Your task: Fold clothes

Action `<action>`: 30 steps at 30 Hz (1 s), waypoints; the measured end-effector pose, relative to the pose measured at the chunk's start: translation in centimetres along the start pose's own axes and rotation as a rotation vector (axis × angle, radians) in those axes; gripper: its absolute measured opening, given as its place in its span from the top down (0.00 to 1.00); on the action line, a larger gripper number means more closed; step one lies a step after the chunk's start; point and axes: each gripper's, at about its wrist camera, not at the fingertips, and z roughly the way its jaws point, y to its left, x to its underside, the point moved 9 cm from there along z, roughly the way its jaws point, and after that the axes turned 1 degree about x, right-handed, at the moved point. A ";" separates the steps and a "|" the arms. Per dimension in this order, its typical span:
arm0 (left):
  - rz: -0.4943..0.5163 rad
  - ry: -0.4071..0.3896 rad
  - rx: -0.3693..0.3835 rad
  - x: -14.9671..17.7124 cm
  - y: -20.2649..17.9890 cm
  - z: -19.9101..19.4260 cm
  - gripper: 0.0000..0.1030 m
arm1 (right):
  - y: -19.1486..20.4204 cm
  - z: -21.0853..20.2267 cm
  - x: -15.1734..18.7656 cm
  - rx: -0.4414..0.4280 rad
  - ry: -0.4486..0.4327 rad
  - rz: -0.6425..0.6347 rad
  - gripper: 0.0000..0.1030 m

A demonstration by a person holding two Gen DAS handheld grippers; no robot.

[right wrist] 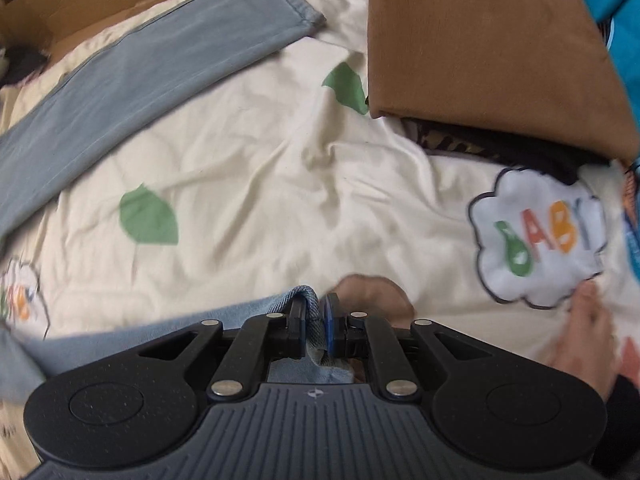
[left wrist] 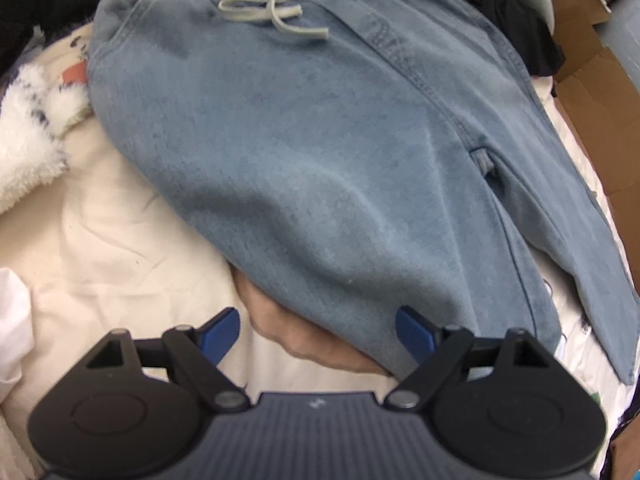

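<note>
Item: one pair of light blue jeans [left wrist: 320, 152], elastic waistband with a tied drawstring [left wrist: 276, 12] at the far end. We see them lying on a cream blanket [right wrist: 248, 168] printed with green leaves and a "BABY" patch [right wrist: 536, 236].

Condition of fold: we judge the job barely begun on this garment. In the left wrist view the seat and upper legs lie mostly flat, the two legs apparently laid one over the other, with soft ridges across the cloth. In the right wrist view one leg [right wrist: 120, 64] runs long and unfolded toward the far left, its hem near a brown folded cloth [right wrist: 488, 40]. No crosswise fold is made yet.

Left gripper [left wrist: 318, 334]: jaws spread wide, holding nothing, hovering over the near edge of the jeans, the right finger over the denim and the left over the blanket.

Right gripper [right wrist: 316, 324]: jaws pinched together on a bunched bit of denim, near and low in its view. We cannot tell which part of the jeans this is.

Other stock: white fleecy cloth [left wrist: 28, 140] at left, dark clothes [left wrist: 516, 12] and cardboard [left wrist: 592, 60] at far right, a bare foot [right wrist: 580, 332] resting on the blanket.

Left to do, in our judgement: bring the legs up toward the waistband, flatten, set aside.
</note>
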 end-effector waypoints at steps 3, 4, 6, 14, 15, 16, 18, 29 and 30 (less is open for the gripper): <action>0.020 0.000 0.010 0.0 -0.6 -0.3 0.16 | -0.5 0.2 0.5 0.007 -0.018 0.036 0.67; 0.028 -0.004 0.020 0.0 -0.8 -0.5 0.16 | -0.8 0.1 0.7 0.001 -0.024 0.054 0.66; 0.045 0.000 0.032 0.1 -1.1 -0.6 0.15 | -1.1 -0.4 1.1 -0.023 -0.035 0.100 0.65; 0.061 -0.002 0.036 0.8 -1.7 -2.1 0.15 | -1.3 -2.0 3.3 -0.096 -0.067 0.222 0.59; 0.080 -0.005 0.037 0.9 -1.8 -2.5 0.15 | -1.3 -2.1 3.6 -0.096 -0.069 0.229 0.59; 0.097 -0.008 0.038 0.9 -2.0 -2.8 0.15 | -1.4 -2.3 4.0 -0.093 -0.070 0.234 0.59; 0.126 -0.008 0.038 1.1 -2.0 -3.5 0.15 | -1.6 -2.5 4.9 -0.088 -0.072 0.252 0.59; 0.171 0.000 0.034 2.3 -1.1 -5.1 0.15 | -1.1 -1.6 14.2 -0.163 0.048 0.464 0.59; 0.169 0.001 0.030 2.3 -1.0 -5.1 0.15 | -1.0 -1.4 15.0 -0.159 0.058 0.469 0.59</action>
